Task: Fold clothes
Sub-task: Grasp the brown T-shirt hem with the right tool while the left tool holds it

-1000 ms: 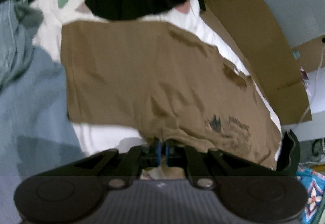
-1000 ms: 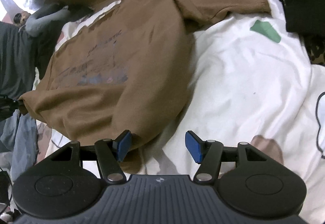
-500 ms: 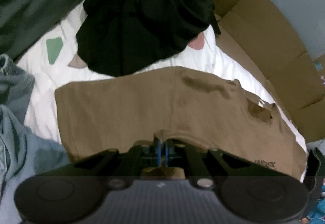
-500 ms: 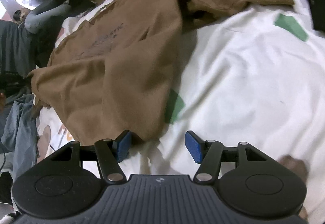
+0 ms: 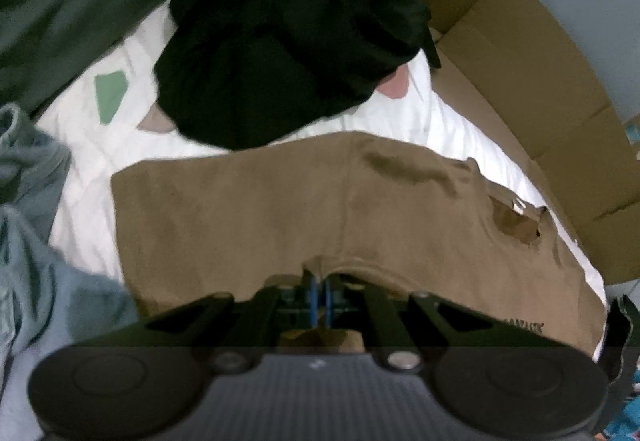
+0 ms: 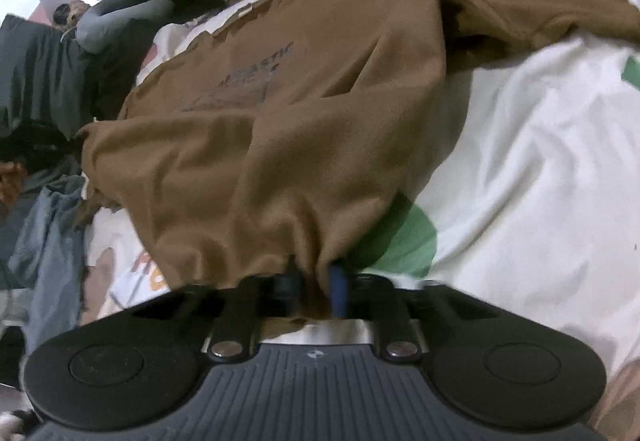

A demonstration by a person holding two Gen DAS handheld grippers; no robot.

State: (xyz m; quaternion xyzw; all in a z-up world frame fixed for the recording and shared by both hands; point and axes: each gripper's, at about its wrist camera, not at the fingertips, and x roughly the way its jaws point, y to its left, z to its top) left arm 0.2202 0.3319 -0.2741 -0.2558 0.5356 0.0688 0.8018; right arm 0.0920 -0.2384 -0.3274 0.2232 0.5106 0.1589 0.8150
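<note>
Each hand-held gripper, left and right, pinches the brown T-shirt's near edge.

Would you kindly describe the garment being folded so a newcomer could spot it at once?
On the white patterned bedsheet, below the black clothes pile and right of the blue-grey garment, lies the brown T-shirt. It alone is spread flat, brown, with dark chest lettering, and both grippers pinch its edge.

Brown T-shirt, part-folded on bedsheet
</note>
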